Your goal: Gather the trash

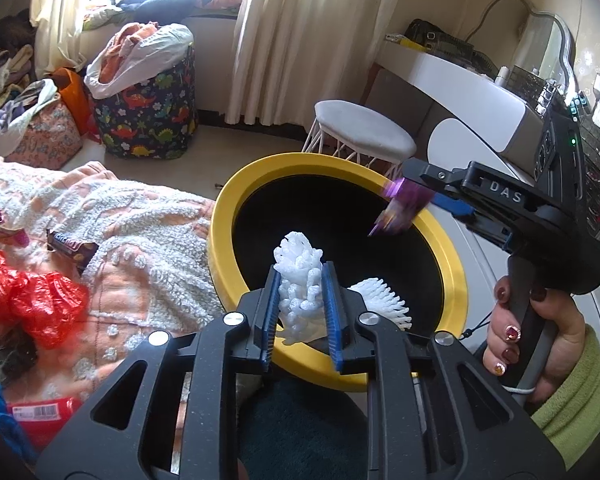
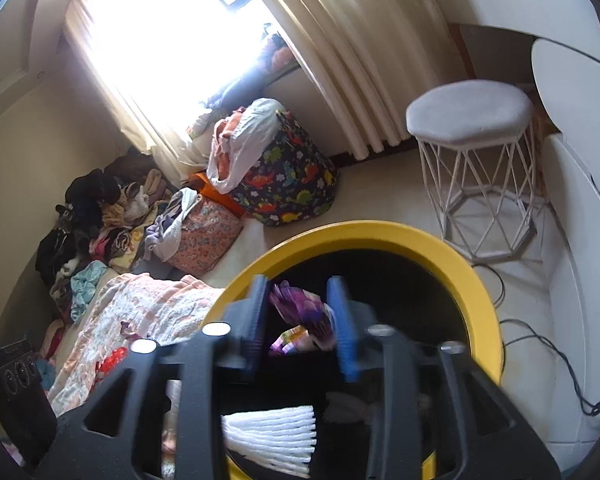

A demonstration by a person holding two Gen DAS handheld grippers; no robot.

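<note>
Foam netting sits between my left tongs, blue pads hugging its sides though the grip looks slack, so I count it as held, just. I keep it over the bin's mouth so it falls inside, not on the bed. Below and slightly right of those tongs a second white foam sleeve already lies in the black interior.

My right tongs stand parted, and the purple snack wrapper hangs loose between them, blurred, seemingly dropping; whether one pad touches it I cannot tell. It too is above the opening, which is the point of reaching in from the far rim.

Yellow-rimmed bin surrounds both tong tips. Its bottom is too dark to read.

Left of my left tongs, on the fleecy blanket, more trash waits: a crumpled red plastic bag, a brown wrapper, and a red packet cut off at the frame's edge.

Beyond the bin stand a white stool and a dinosaur-print hamper; the window glare washes out whatever is behind.
</note>
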